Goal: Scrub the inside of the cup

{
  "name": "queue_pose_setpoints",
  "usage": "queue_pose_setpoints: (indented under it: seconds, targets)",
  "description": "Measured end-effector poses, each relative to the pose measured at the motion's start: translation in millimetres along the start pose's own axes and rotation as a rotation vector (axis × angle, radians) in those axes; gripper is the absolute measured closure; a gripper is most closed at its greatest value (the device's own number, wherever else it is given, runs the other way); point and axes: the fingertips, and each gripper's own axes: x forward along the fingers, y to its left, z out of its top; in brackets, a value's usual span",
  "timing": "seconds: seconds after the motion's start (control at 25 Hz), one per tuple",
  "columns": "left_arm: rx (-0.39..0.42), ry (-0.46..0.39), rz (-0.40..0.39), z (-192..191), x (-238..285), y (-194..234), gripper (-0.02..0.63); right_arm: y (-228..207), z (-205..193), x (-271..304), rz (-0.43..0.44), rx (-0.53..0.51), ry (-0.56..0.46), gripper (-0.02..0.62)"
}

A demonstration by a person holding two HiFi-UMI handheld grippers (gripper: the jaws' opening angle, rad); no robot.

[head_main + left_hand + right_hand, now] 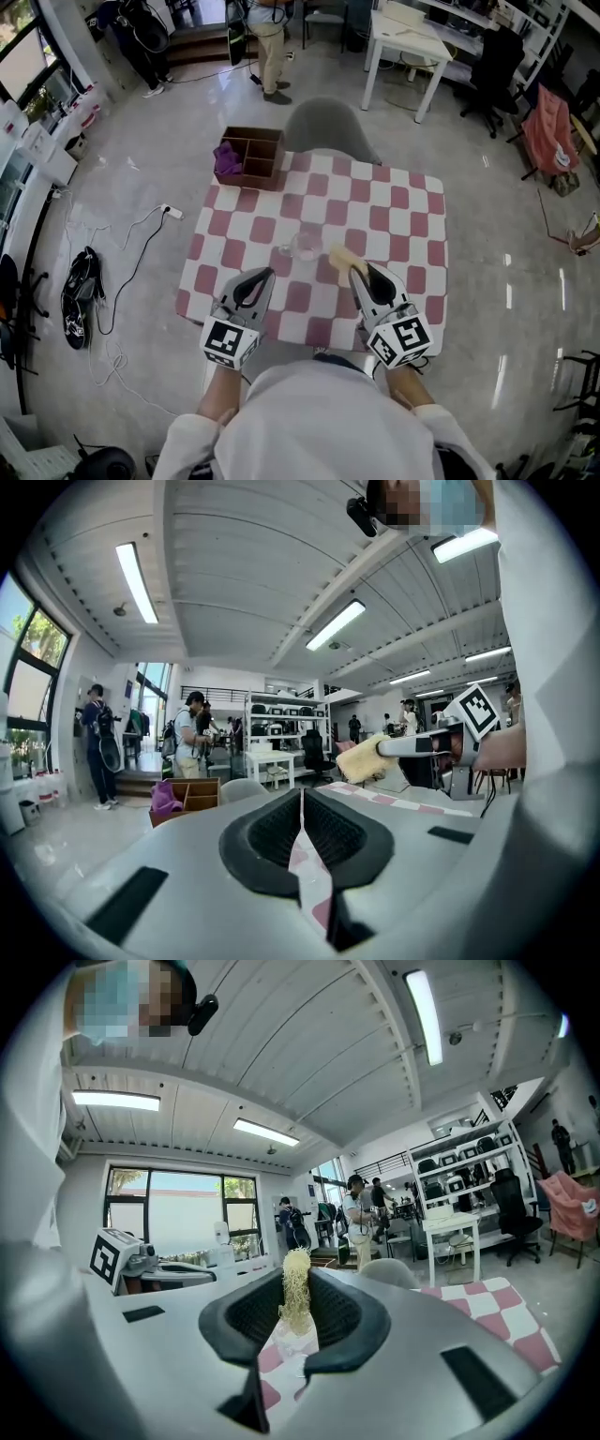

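A clear glass cup [305,246] stands near the middle of the pink-and-white checked table [412,225]. My right gripper [355,272] is shut on a yellow sponge [341,257], which sticks out past its tips just right of the cup. In the right gripper view the sponge [296,1290] stands upright between the jaws. My left gripper [263,276] is shut with nothing in it, near the front edge, a little left of and short of the cup. The left gripper view shows the jaws closed together and, beyond them, the sponge [363,758] in the right gripper.
A brown wooden divided box [253,157] with a purple cloth [227,157] sits at the table's far left corner. A grey chair [328,127] stands behind the table. People stand further back, and cables lie on the floor at the left.
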Motion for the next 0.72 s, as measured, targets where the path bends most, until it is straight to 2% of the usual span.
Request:
queue_pose_setpoints:
  seconds: [0.36, 0.48, 0.72]
  targets:
    - [-0.003, -0.02, 0.03, 3.6, 32.6, 14.3, 0.569, -14.7, -6.6, 28.8, 0.079, -0.003, 0.036, 0.508]
    - [-0.007, -0.019, 0.014, 2.4, 35.9, 23.9, 0.569, -12.0, -6.6, 37.3, 0.07, -0.003, 0.038, 0.508]
    - [0.002, -0.019, -0.056, 3.6, 44.6, 45.5, 0.569, -6.1, -3.5, 49.8, 0.0, 0.01, 0.024, 0.508]
